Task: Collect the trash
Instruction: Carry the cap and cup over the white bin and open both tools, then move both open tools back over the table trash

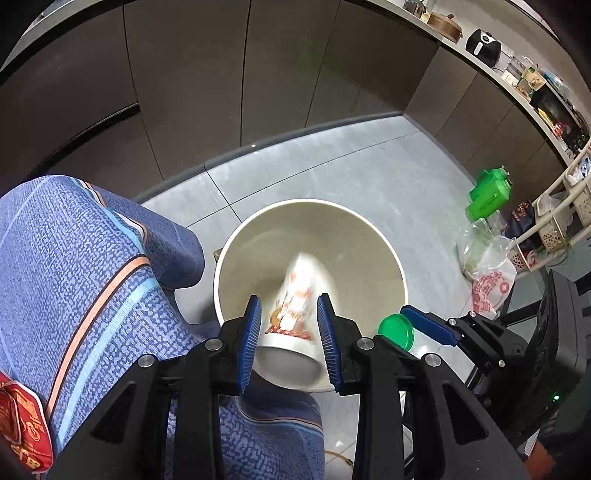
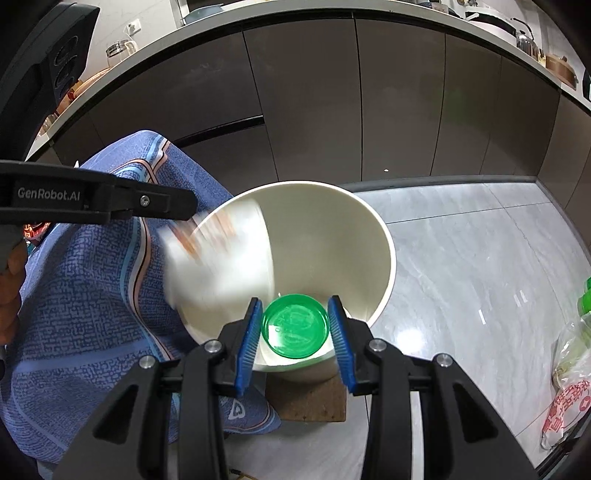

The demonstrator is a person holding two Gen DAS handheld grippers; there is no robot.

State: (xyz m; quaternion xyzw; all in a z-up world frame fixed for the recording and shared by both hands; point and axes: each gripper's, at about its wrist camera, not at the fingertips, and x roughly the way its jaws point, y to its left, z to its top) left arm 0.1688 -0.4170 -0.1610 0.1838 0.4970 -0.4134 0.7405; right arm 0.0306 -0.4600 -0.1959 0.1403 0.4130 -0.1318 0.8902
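Both items over cream waste bin [image 2: 384, 258], not yet dropped: left gripper [image 1: 289, 334] jaws apart around blurred paper cup [image 1: 295, 310]; right gripper [image 2: 295, 334] flanking green lid [image 2: 294, 325], contact unclear.

This is a home kitchen. A long run of flat dark brown cabinet doors [image 2: 399, 103] stands under a pale worktop [image 2: 258, 16], with a grey plinth along the foot and large glossy grey marbled floor tiles [image 2: 480, 258] below. The worktop holds household cooking gear: a clear glass storage jar [image 2: 117, 50], a steel kettle [image 2: 526, 40], a round wooden lidded container [image 1: 443, 24], a black air-fryer-like appliance [image 1: 483, 43] and a small black countertop oven [image 1: 561, 118]. A cream tiered storage trolley [image 1: 554, 218] stands by the cabinets, and a printed plastic carrier bag [image 1: 491, 288] lies on the floor.
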